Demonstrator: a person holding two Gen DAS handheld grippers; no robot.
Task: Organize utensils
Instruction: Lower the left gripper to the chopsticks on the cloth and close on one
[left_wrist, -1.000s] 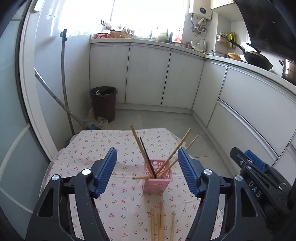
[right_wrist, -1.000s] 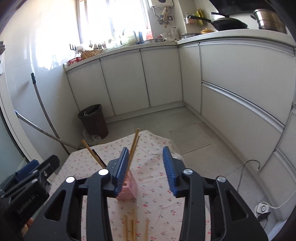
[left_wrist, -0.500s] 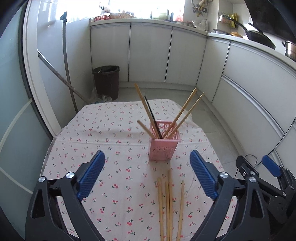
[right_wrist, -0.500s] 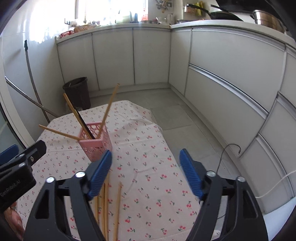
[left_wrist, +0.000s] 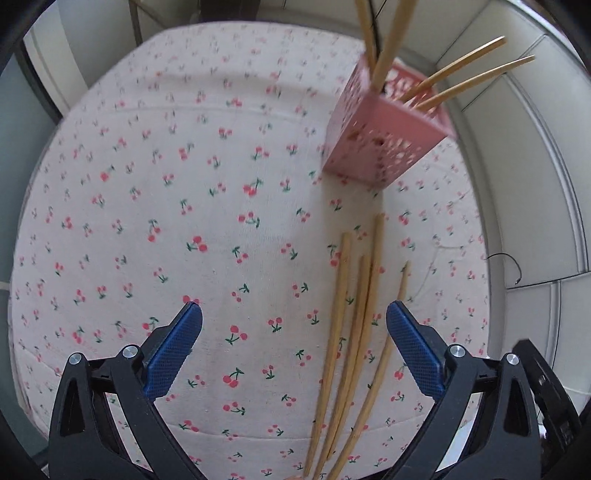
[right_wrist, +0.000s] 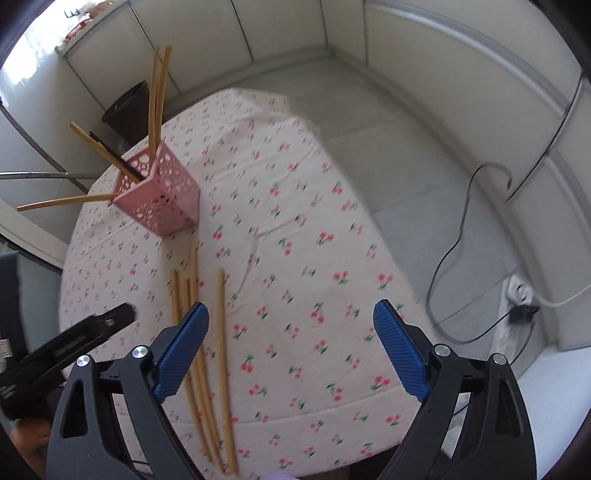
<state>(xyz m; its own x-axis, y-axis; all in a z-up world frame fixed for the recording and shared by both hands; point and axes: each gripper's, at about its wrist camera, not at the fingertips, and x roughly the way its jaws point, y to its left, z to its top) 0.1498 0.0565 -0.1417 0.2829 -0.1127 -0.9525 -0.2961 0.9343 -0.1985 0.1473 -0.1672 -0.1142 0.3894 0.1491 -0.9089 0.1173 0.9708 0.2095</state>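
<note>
My left tongs (left_wrist: 294, 334) and right tongs (right_wrist: 291, 332) hang spread above loose chopsticks (left_wrist: 360, 328) near the pink basket (left_wrist: 384, 136) on the desk (left_wrist: 147, 184).

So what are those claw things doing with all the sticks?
A person is tidying chopsticks with a claw in each hand. Some chopsticks already stand in the pink basket on the cherry tablecloth. Four loose chopsticks lie flat in front of it. The left claw is wide open right above them, holding nothing. The right claw is open too, with one pad over the same sticks. Nothing is picked up yet.
</note>
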